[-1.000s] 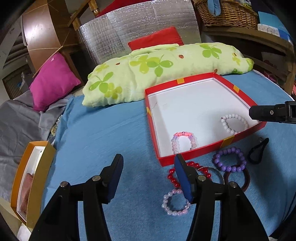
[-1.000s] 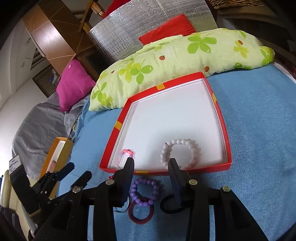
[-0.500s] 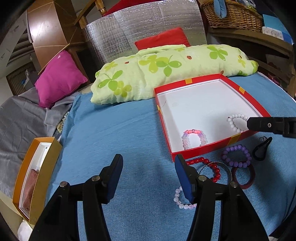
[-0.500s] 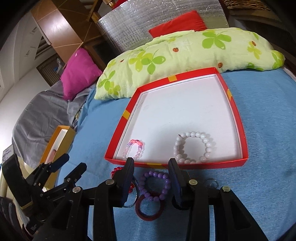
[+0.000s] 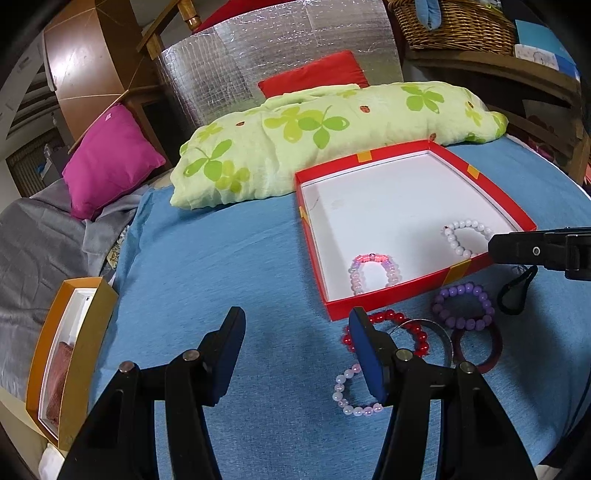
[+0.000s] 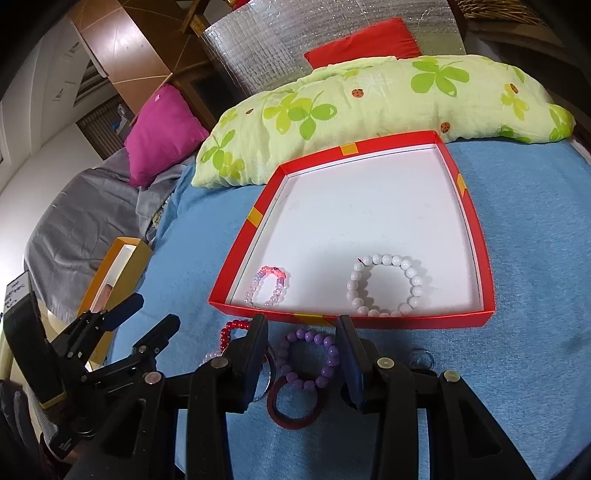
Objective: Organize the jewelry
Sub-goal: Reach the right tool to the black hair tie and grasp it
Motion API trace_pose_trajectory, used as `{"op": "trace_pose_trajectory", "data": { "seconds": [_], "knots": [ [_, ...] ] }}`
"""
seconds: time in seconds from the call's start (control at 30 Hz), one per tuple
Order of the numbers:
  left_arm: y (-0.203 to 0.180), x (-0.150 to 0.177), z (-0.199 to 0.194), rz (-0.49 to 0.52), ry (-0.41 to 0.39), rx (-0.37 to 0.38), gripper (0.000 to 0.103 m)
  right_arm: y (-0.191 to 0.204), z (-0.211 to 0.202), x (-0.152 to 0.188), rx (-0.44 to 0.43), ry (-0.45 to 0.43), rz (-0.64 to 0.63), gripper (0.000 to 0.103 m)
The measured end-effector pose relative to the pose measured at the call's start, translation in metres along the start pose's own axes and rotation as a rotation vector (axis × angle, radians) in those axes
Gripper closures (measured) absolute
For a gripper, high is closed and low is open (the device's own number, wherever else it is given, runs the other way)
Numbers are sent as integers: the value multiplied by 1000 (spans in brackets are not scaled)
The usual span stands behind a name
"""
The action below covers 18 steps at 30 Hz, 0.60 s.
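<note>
A shallow red box [image 5: 384,300] [image 6: 255,218] with a white floor lies on the blue cloth. Inside lie a pink-lilac bracelet [image 5: 373,271] [image 6: 267,286] and a white bead bracelet [image 5: 463,236] [image 6: 388,284]. In front of the box lie a red bead bracelet [image 5: 415,330], a purple bead bracelet [image 5: 461,304] [image 6: 308,360], a dark red ring [image 5: 480,349] [image 6: 293,406], a pale pink bracelet [image 5: 349,395], a thin metal hoop and a black band [image 5: 515,293]. My left gripper [image 5: 297,350] is open and empty, left of the loose bracelets. My right gripper [image 6: 303,354] is open and empty over the purple bracelet.
A green clover-print pillow [image 5: 332,136] lies behind the box, with a magenta cushion [image 5: 110,158] and grey blanket to the left. An orange box [image 5: 66,354] sits at the cloth's left edge. A wicker basket [image 5: 450,22] stands on a shelf at the back right.
Both grippers have drawn back from the red box and shifted left. Both stay open and empty. The jewelry has not moved.
</note>
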<state>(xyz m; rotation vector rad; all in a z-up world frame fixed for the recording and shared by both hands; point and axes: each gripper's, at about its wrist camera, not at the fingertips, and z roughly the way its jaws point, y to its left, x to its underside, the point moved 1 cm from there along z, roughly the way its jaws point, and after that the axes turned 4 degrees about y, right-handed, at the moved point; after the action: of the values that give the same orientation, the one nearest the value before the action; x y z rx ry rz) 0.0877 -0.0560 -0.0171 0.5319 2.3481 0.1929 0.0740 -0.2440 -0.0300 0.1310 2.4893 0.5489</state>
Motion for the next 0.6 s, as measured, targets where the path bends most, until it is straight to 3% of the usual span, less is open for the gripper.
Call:
{"op": "trace_pose_trajectory", "data": {
  "seconds": [0.37, 0.6],
  "knots": [
    [-10, 1, 1, 29, 7, 7, 44, -2, 0, 2, 1, 34, -11, 62],
    [0, 8, 9, 19, 51, 23, 44, -9, 5, 5, -20, 76, 0, 62]
  ]
}}
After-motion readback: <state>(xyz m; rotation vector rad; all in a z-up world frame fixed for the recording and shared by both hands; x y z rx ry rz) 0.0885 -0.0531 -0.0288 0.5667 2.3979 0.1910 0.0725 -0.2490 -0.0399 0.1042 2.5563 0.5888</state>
